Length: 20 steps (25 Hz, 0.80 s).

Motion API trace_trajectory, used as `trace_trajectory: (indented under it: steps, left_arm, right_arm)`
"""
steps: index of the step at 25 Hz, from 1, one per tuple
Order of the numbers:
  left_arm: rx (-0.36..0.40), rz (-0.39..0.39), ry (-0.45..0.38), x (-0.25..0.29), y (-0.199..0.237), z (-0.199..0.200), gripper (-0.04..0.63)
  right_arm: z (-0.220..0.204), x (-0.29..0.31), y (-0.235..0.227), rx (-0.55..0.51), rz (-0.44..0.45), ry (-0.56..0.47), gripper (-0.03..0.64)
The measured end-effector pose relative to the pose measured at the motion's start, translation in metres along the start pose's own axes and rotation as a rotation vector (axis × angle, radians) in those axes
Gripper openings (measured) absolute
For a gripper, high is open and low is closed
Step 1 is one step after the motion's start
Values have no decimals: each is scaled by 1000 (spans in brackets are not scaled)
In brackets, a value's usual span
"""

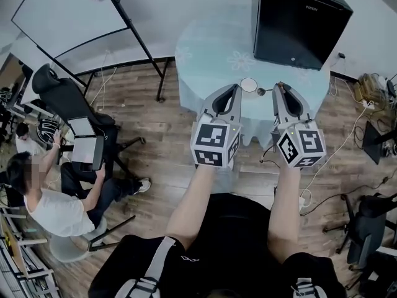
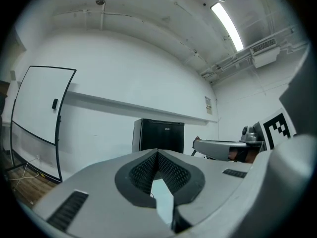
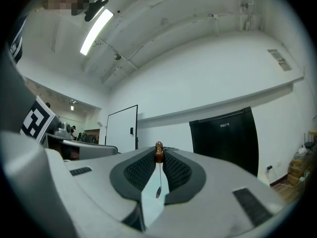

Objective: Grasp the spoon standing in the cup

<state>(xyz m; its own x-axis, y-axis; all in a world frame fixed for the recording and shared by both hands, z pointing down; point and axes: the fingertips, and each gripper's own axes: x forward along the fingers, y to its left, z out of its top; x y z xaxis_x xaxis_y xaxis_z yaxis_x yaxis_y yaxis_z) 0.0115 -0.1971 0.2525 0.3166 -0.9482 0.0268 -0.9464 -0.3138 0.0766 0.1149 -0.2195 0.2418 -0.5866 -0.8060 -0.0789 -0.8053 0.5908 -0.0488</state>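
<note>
Brown at its knobbed end, the spoon (image 3: 159, 151) is pinched between the pads of my right claw (image 3: 158, 157), its thin shaft hanging down the gap with the bowl lowest. From the head view I see it lifted out of the white cup (image 1: 249, 84) and held just to the right of it, above the pale-blue bench (image 1: 205, 54), which has a black cabinet (image 1: 298, 20) at its far side. My left claw (image 2: 157, 153) is closed tip to tip with nothing in it, held beside the right one over the bench's near edge.
</note>
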Motion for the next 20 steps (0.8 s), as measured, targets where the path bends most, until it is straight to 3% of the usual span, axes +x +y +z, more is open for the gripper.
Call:
trace_trajectory:
  steps: [6,20]
  left_arm:
    - [-13,13,-40,-17,-1,10,11]
    - [7,17,-42,-33,3,14,11]
  right_arm:
    - [3,-13,9,5,20,-8,44]
    - [5,-13,26,12,49,-19,44]
